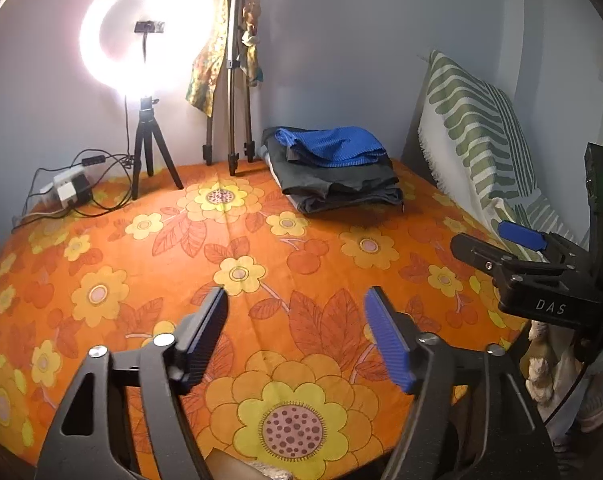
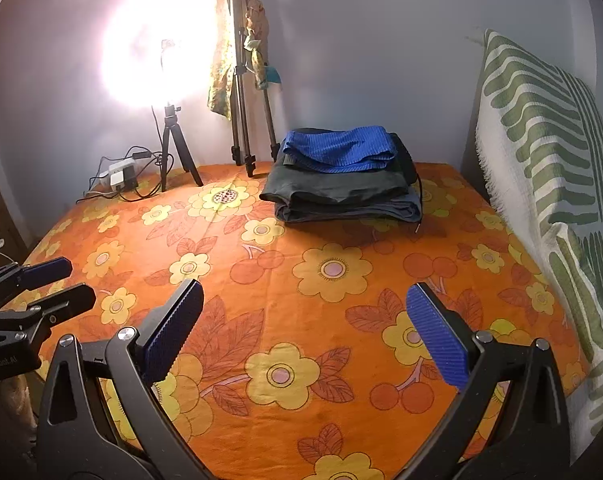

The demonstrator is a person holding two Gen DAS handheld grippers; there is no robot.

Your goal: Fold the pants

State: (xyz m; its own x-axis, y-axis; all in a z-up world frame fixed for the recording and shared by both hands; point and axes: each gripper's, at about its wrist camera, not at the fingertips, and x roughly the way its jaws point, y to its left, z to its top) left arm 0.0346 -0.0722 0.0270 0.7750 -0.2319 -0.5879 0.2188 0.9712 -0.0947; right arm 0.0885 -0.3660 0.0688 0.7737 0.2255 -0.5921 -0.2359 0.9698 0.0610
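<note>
A folded stack of clothes (image 1: 341, 184) lies at the far side of the bed, dark grey pants (image 2: 341, 196) underneath and a blue ribbed garment (image 2: 337, 148) on top. My left gripper (image 1: 296, 294) hovers open over the orange floral sheet (image 1: 261, 240) near the front, with nothing between its blue pads. My right gripper (image 2: 305, 286) is open wider, also empty, above the sheet (image 2: 301, 240). Each gripper shows in the other's view: the right one (image 1: 478, 233) at the right edge, the left one (image 2: 79, 279) at the left edge. The stack is well beyond both grippers.
A bright ring light on a small tripod (image 1: 145, 152) and a taller tripod (image 1: 231, 120) draped with floral cloth stand at the back wall. A power strip with cables (image 1: 67, 188) lies at the back left. A green-striped pillow (image 2: 549, 160) leans along the right side.
</note>
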